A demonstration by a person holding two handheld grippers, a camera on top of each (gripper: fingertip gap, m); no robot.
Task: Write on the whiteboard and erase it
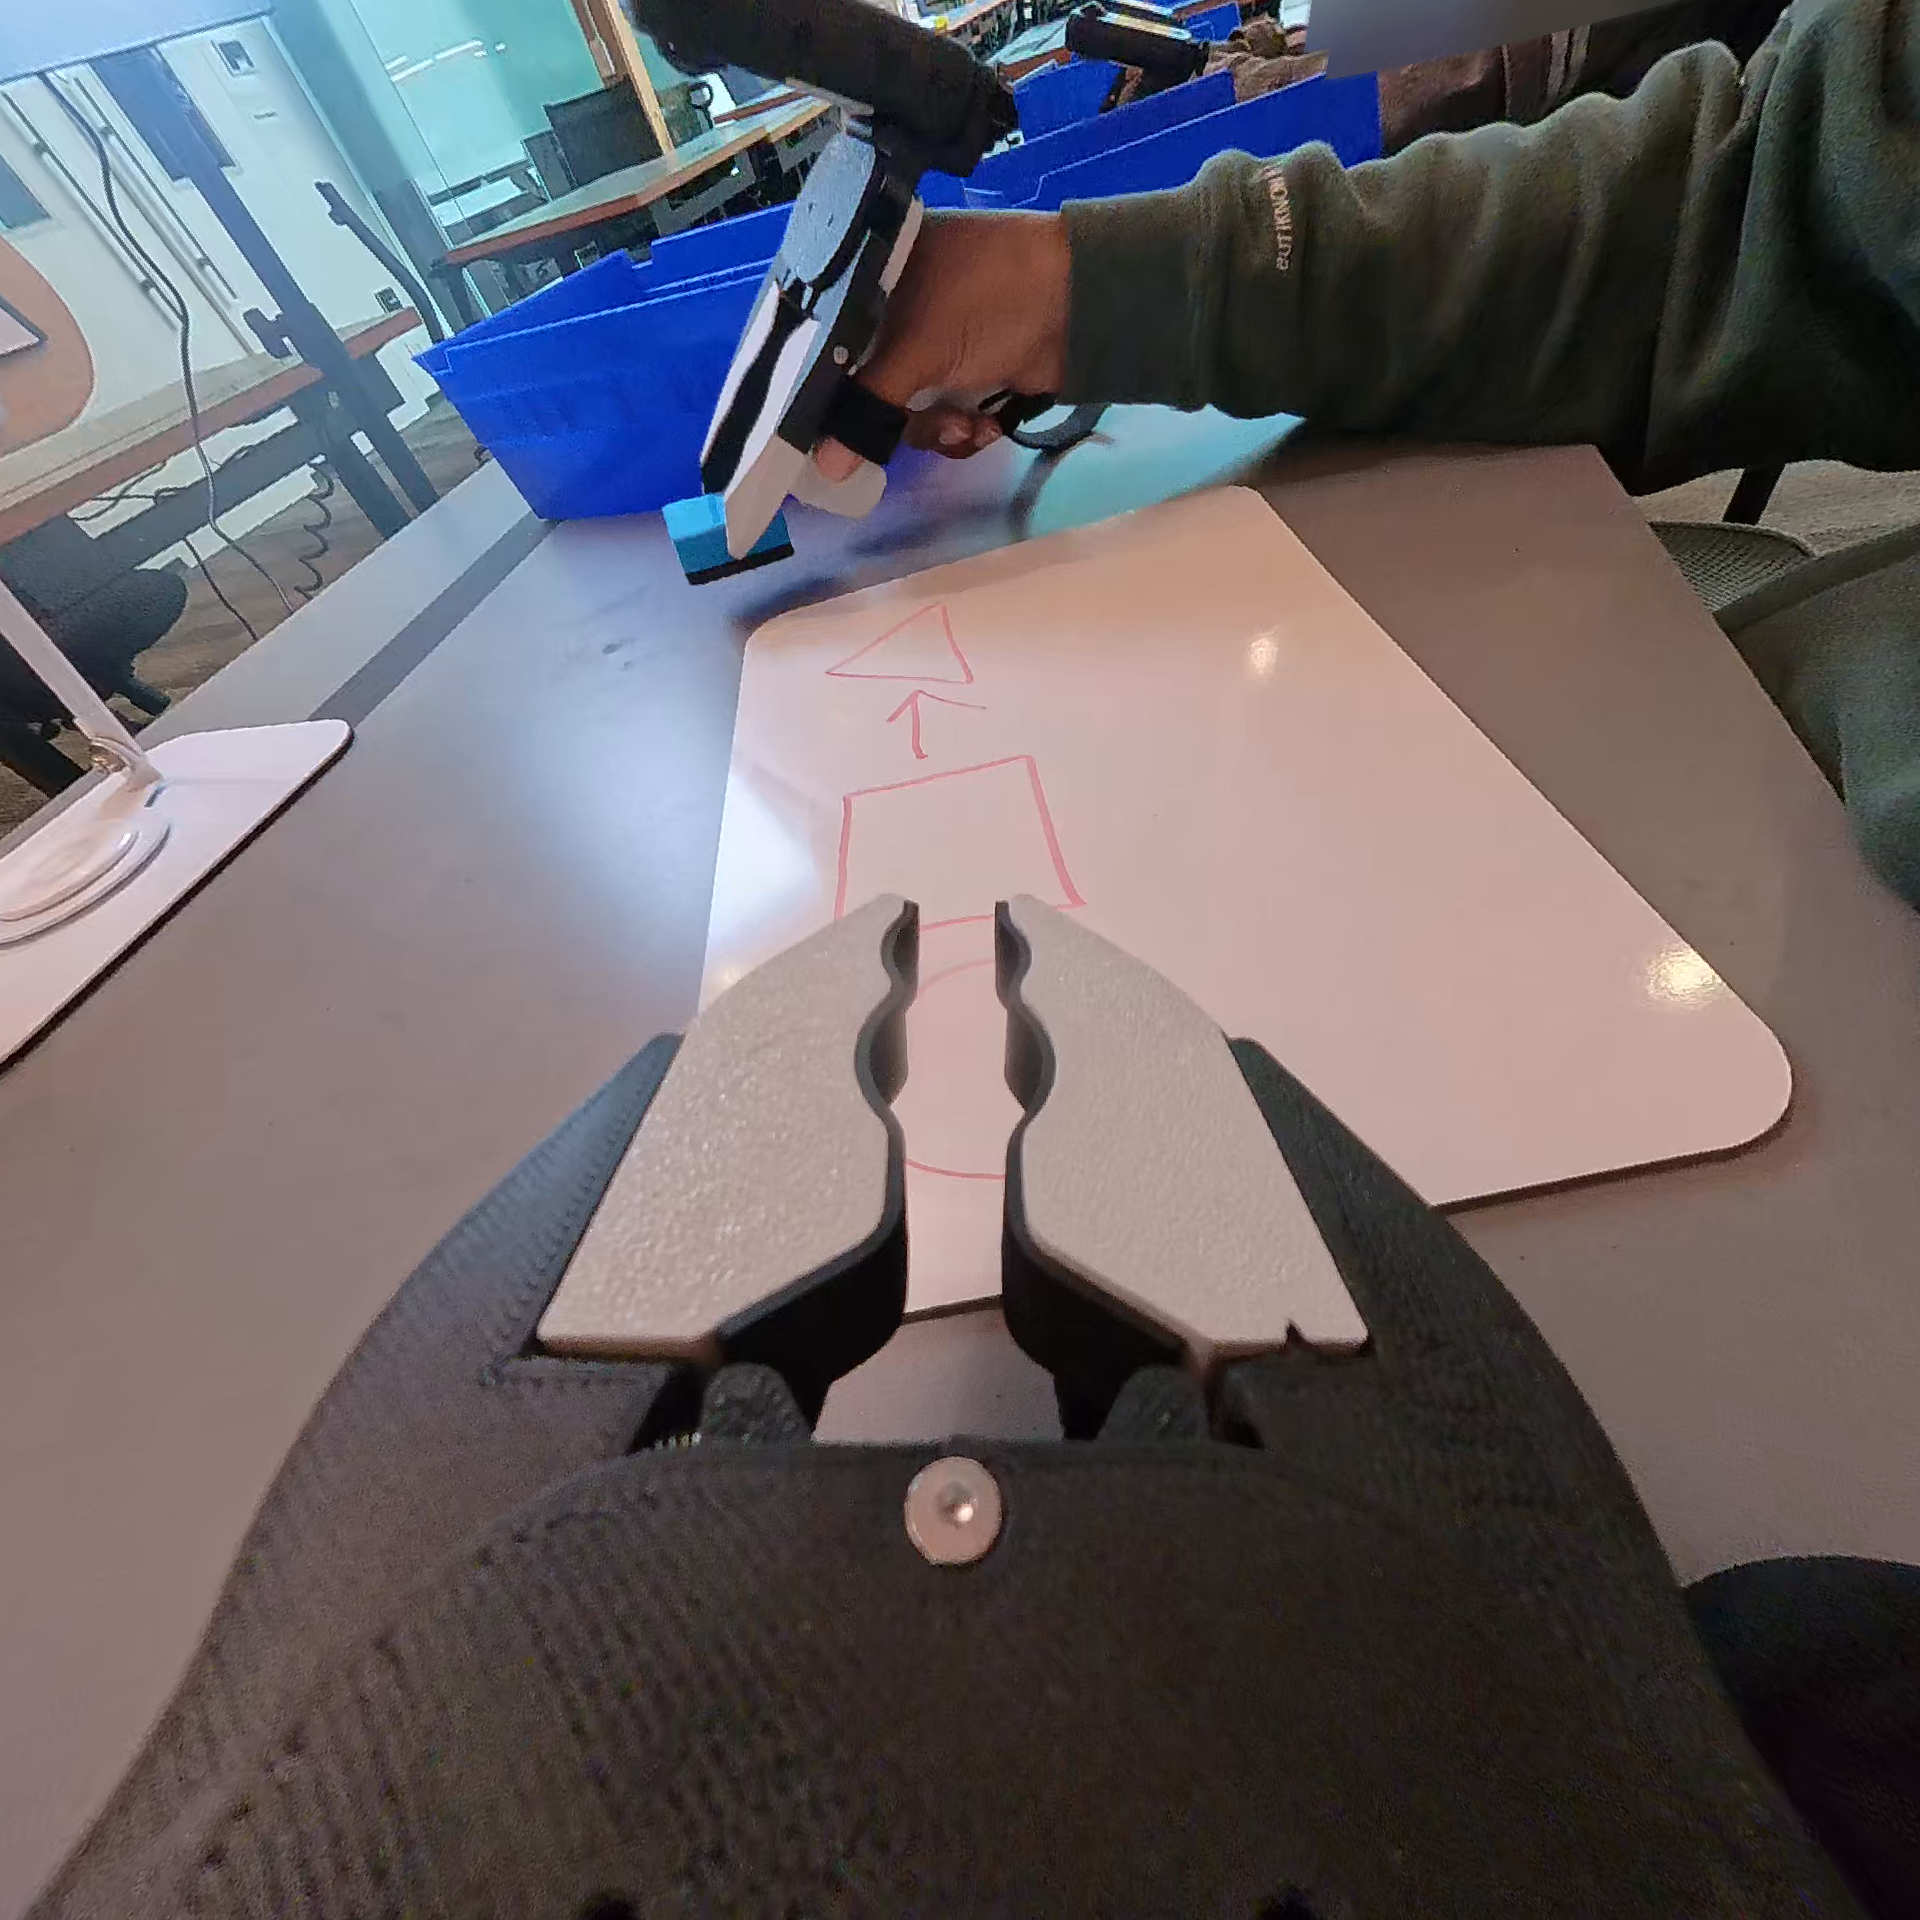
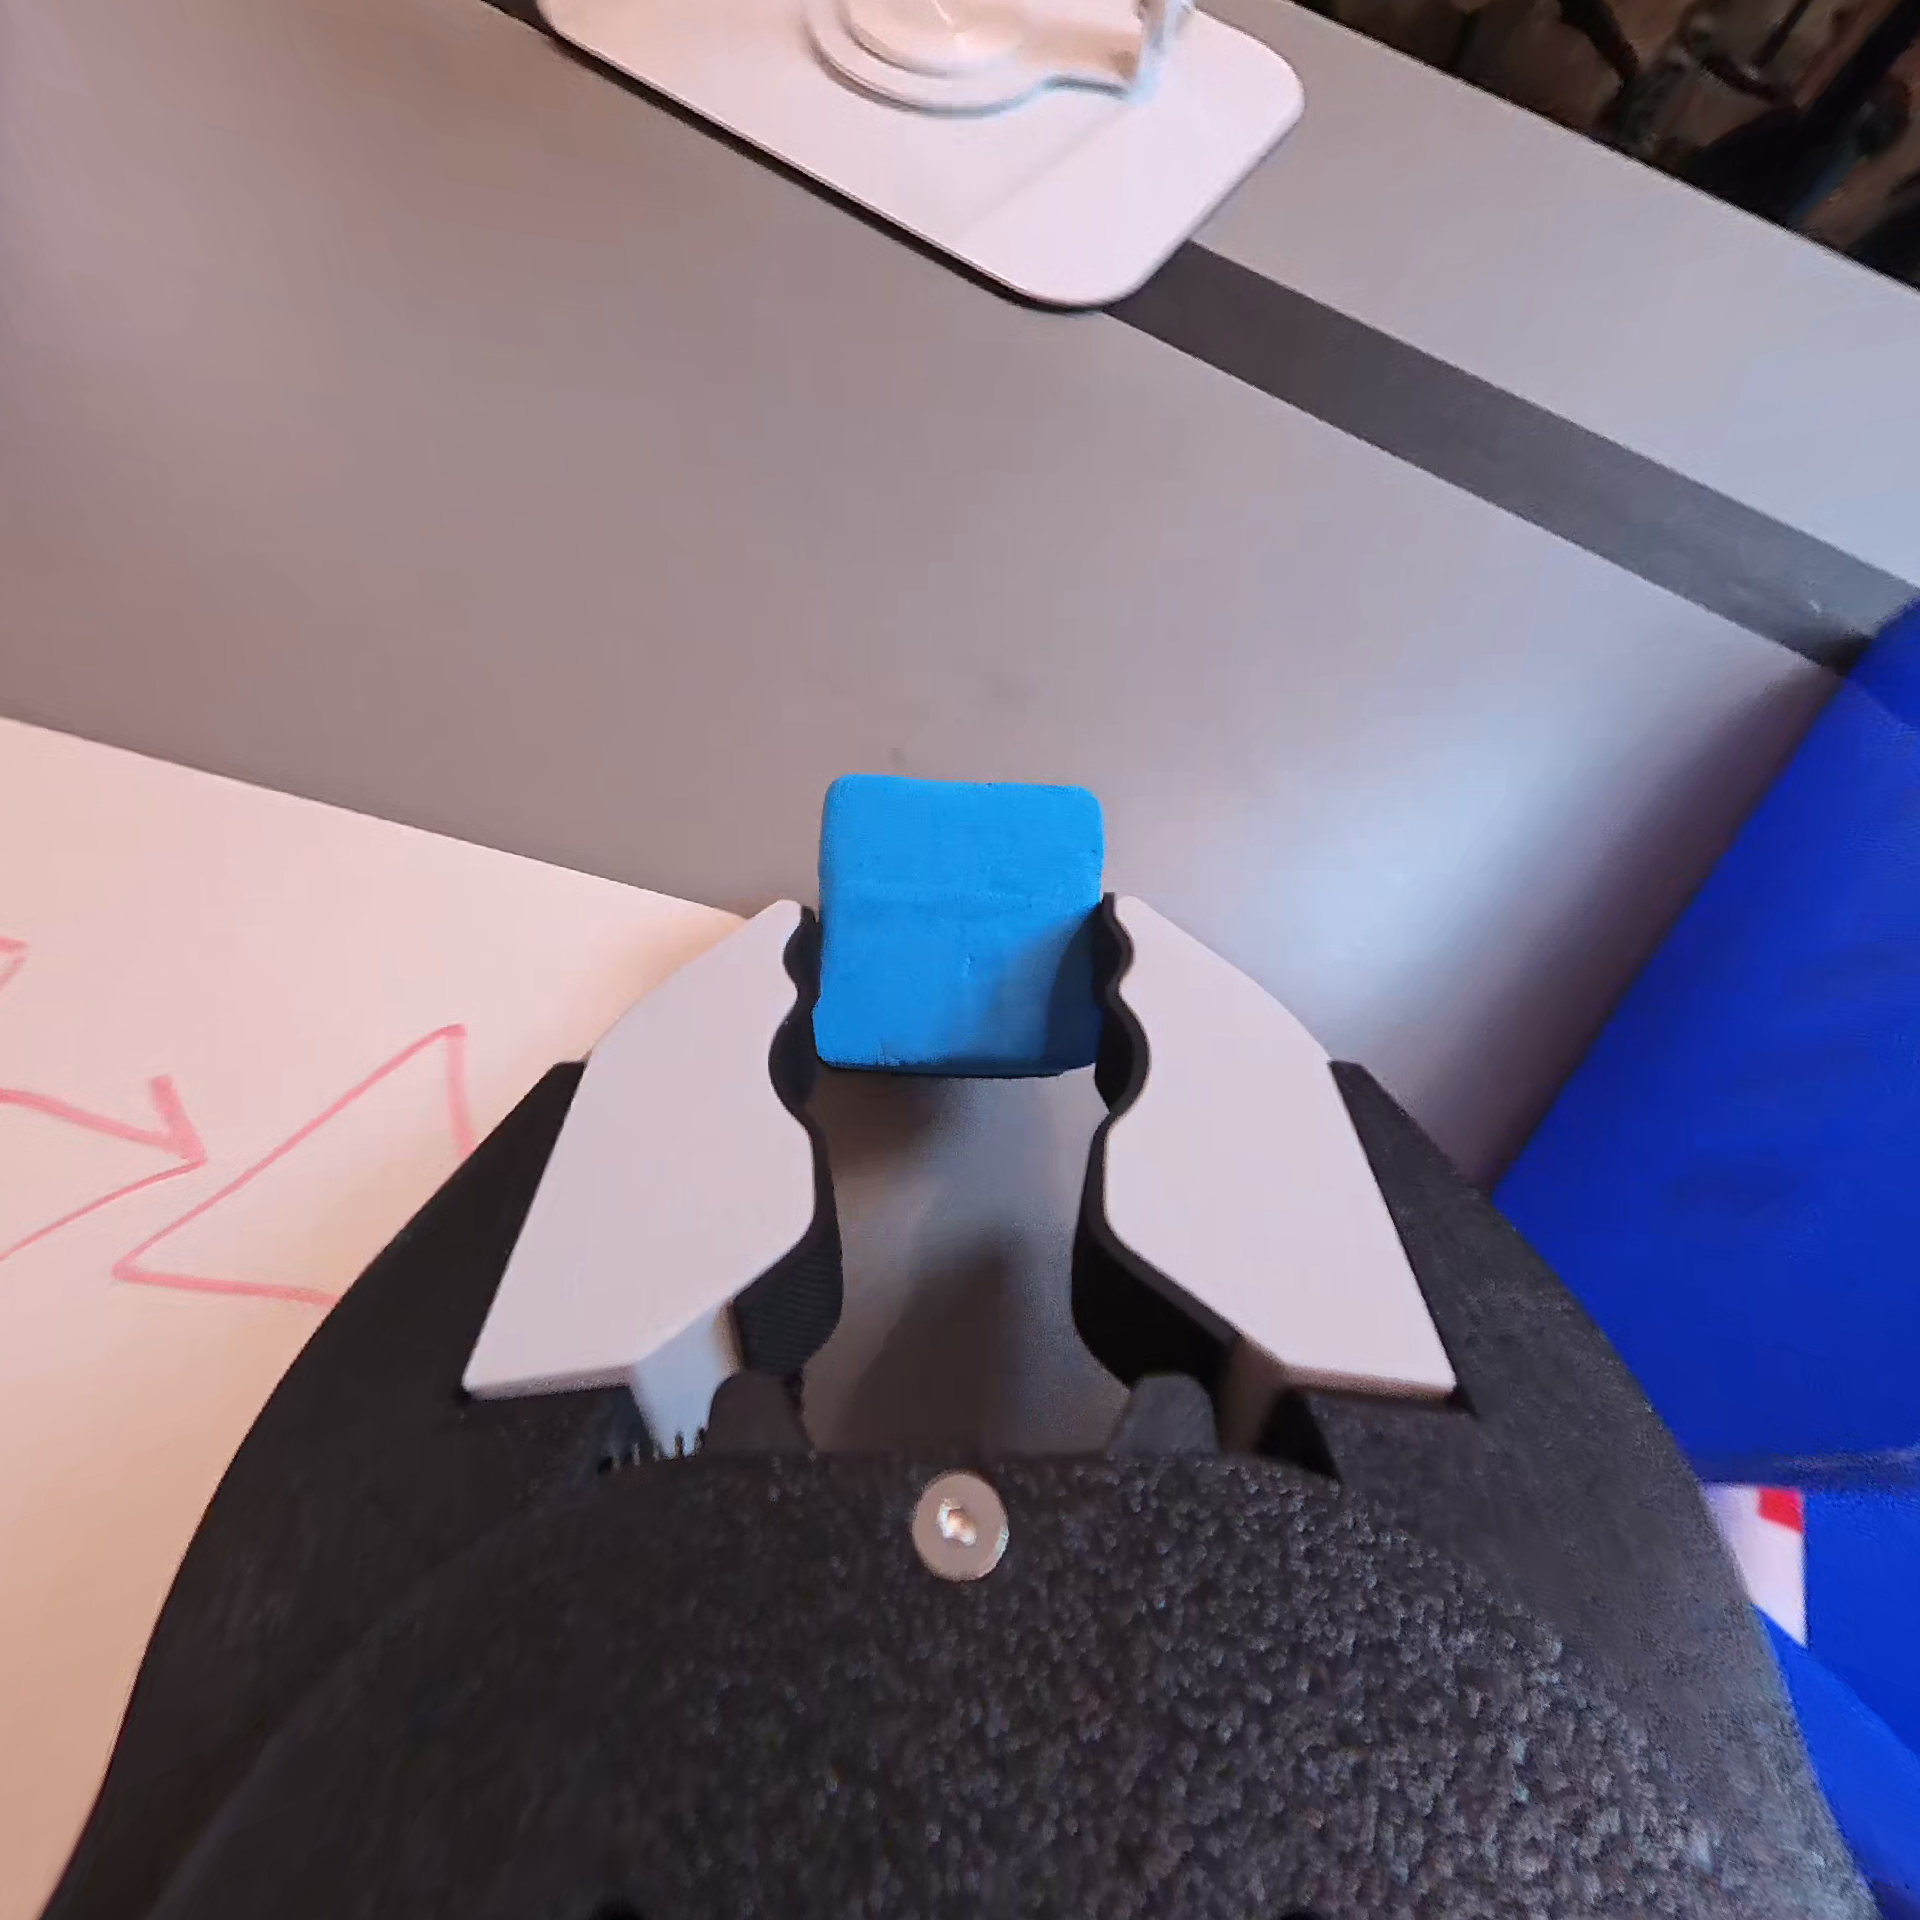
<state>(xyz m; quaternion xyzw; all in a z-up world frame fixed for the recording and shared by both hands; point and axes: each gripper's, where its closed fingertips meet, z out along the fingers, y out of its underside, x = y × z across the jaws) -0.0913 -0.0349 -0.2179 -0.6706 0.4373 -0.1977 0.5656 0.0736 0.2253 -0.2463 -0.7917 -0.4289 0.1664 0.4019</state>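
Landmark: whiteboard (image 1: 1299, 831), lying flat on the grey table (image 1: 416, 1039), its near corner rounded.
Drawings: on the board's left half, in red, a triangle (image 1: 909, 649) at the far end, then an arrow (image 1: 920, 722), a square (image 1: 951, 831) and a circle partly hidden behind the left gripper.
Eraser: blue block (image 2: 956, 935) with a dark underside, just off the board's far-left corner, on or just over the table; which one cannot be told.
Right gripper (image 2: 956, 977): clenched on the eraser, both pads pressing its sides; it points down steeply, held by a hand (image 1: 977, 322) in a green sleeve (image 1: 1455, 270).
Left gripper (image 1: 956, 914): over the board's near-left part, fingers (image 1: 790, 1091) a narrow gap apart with nothing between them, only board showing through.
In the way: a blue bin (image 1: 592, 395) stands close behind the eraser, beyond the board's far edge.
Left of the board: a white lamp base (image 1: 208, 790) with a slanted stem, well apart from the board.
Beyond the table: desks, cables and a dark chair, far behind the bin.
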